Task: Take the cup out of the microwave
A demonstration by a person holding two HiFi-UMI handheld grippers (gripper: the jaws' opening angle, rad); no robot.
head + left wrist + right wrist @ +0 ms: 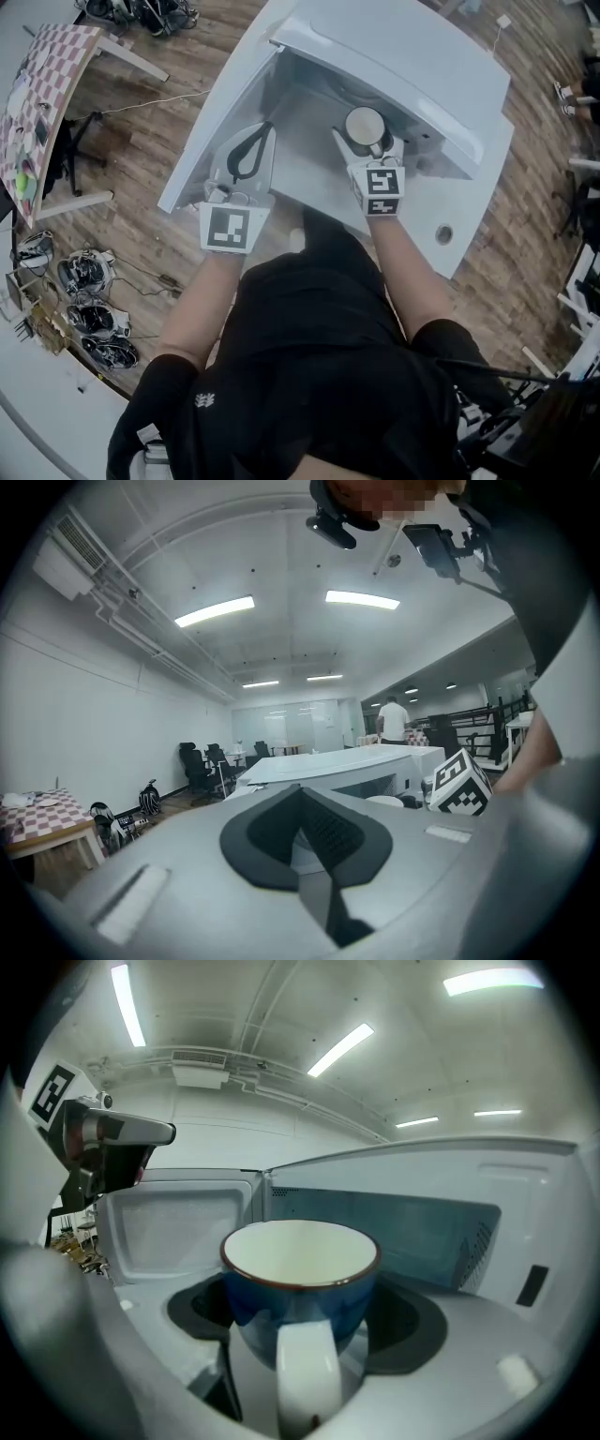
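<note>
A blue cup (364, 124) with a white inside sits at the mouth of the open white microwave (403, 66). My right gripper (367, 142) is shut on it, one jaw on each side. In the right gripper view the cup (300, 1255) fills the middle with its white handle toward the camera, and the microwave cavity (422, 1232) lies behind it. The microwave door (211, 141) swings out to the left. My left gripper (246, 155) hovers by that door, its black-padded jaws meeting at the tips with nothing between them. The left gripper (314, 855) points out across the room.
The microwave stands on a white table (450, 234) over a wooden floor. A checkered table (37, 94) and several bags (89, 309) lie to the left. Far off, a person (392, 719) stands near black office chairs (202, 766).
</note>
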